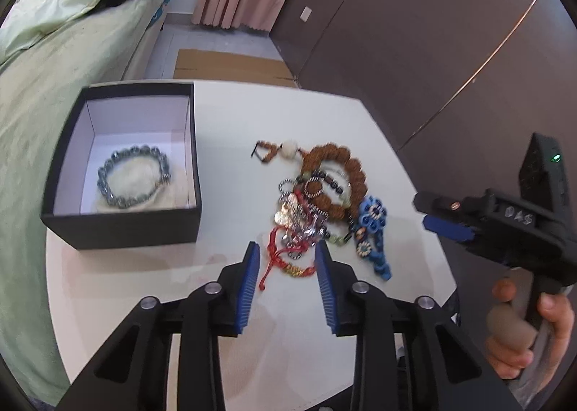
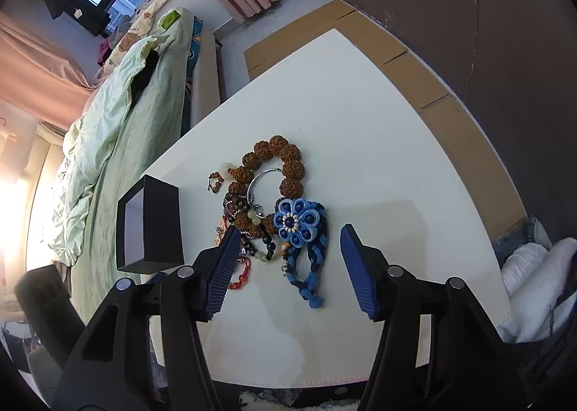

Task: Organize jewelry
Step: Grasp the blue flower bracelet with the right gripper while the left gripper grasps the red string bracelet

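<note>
A pile of jewelry (image 1: 317,209) lies on the white table (image 1: 223,129): a brown bead bracelet (image 1: 339,169), a red cord bracelet (image 1: 285,259), a blue flower piece (image 1: 373,227) and several chains. A black box (image 1: 122,165) at the left holds a grey bead bracelet (image 1: 133,176). My left gripper (image 1: 287,252) is open, its fingertips either side of the red cord. My right gripper (image 2: 288,234) is open over the blue flower piece (image 2: 299,219) and also shows in the left wrist view (image 1: 447,223). The box (image 2: 151,227) and brown beads (image 2: 277,165) show in the right wrist view.
A bed with green bedding (image 1: 54,61) runs along the table's left side. Flat cardboard (image 1: 230,64) lies on the floor beyond the table. A dark wardrobe wall (image 1: 414,32) stands at the right. White cloth (image 2: 537,281) sits off the table's right edge.
</note>
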Tool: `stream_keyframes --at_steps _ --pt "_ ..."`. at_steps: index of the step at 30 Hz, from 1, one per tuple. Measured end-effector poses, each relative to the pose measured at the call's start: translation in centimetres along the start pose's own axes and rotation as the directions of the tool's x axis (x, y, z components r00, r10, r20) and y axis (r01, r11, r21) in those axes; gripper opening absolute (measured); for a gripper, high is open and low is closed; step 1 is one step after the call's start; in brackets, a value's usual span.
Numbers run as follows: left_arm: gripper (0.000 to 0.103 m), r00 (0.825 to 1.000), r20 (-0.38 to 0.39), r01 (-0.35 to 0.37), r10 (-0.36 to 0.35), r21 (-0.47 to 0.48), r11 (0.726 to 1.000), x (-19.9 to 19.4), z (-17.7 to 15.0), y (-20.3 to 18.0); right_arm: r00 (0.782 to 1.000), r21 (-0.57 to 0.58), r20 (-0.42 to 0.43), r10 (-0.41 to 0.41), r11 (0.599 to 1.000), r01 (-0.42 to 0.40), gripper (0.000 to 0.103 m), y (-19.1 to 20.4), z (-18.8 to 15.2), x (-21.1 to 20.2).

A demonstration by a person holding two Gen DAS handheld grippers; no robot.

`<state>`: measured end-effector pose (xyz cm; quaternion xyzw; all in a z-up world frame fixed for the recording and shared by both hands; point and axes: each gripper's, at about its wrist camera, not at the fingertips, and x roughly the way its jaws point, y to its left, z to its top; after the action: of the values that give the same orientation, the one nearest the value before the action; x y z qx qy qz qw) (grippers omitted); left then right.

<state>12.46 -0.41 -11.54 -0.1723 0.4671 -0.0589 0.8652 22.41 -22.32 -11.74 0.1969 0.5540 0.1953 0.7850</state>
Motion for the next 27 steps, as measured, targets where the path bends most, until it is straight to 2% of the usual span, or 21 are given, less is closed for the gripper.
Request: stream_keyframes --at_steps 8,14,21,22,23,24,27 --pt "0.026 1.0 0.002 -0.028 0.028 0.01 1.0 1.5 -0.3 0.0 0.999 0.011 -0.025 -0.021 1.0 0.021 0.058 -0.6 0.1 0.5" --pt "0.021 0.999 -0.023 -0.048 0.048 -0.003 0.999 3.2 0.1 0.5 0.997 0.031 -0.048 -0.068 0.997 0.07 0.046 -1.9 0.7 1.8" --pt "0.021 0.998 -0.035 -0.043 0.043 -0.013 0.999 4.4 0.1 1.0 0.992 -0.039 -0.091 -0.091 0.995 0.088 0.046 -0.2 1.0 4.4" --pt "0.019 0.998 -0.035 -0.049 0.048 -0.009 0.999 4.4 0.1 1.0 0.989 -0.057 -0.096 -0.108 0.993 0.103 0.046 0.3 1.0 4.9" --pt "0.008 0.998 -0.041 -0.043 0.043 -0.01 0.999 4.5 0.1 1.1 0.987 -0.071 -0.096 -0.131 0.99 0.124 0.046 0.5 1.0 5.2" --pt "0.005 0.998 -0.054 -0.034 0.033 -0.017 0.999 4.7 0.1 1.2 0.984 -0.083 -0.09 -0.152 0.986 0.145 0.046 0.7 1.1 5.3" --pt "0.005 0.998 -0.051 -0.022 0.021 -0.02 1.0 4.5 -0.1 1.1 0.98 -0.113 -0.081 -0.182 0.979 0.172 0.047 1.2 1.1 5.8"
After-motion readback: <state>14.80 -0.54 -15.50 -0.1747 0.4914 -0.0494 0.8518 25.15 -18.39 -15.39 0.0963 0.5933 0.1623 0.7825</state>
